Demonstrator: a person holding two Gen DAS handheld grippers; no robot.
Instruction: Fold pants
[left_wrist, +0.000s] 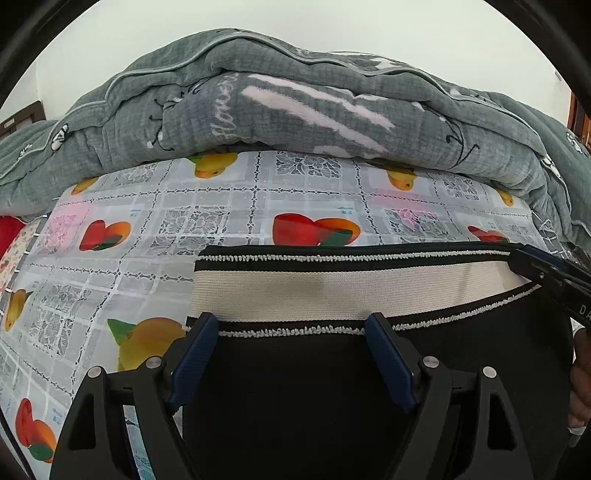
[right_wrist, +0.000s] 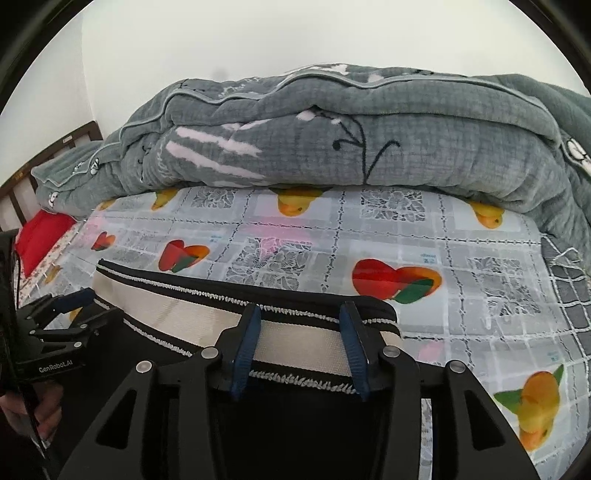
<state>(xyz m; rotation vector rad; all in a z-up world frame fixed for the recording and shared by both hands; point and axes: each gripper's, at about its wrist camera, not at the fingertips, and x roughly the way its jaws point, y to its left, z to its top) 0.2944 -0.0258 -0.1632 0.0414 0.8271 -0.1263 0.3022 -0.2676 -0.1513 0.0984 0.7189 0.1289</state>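
Observation:
Black pants (left_wrist: 295, 391) lie flat on the bed, their cream waistband (left_wrist: 332, 291) with black stripes and white stitching facing away from me. My left gripper (left_wrist: 291, 325) stands open over the left part of the waistband, fingertips resting at its near edge. It also shows at the left edge of the right wrist view as the left gripper (right_wrist: 88, 306). My right gripper (right_wrist: 301, 310) has its jaws apart over the right end of the waistband (right_wrist: 303, 339), which lies flat between the blue pads (right_wrist: 245, 347) with no pinch visible. The right gripper (left_wrist: 524, 260) also enters the left wrist view.
A fruit-patterned sheet (right_wrist: 461, 258) covers the bed. A bulky grey quilt (right_wrist: 369, 140) is heaped along the far side. A red cushion (right_wrist: 40, 240) and a wooden headboard (right_wrist: 55, 147) are far left. A hand (right_wrist: 22, 410) holds the left gripper's handle.

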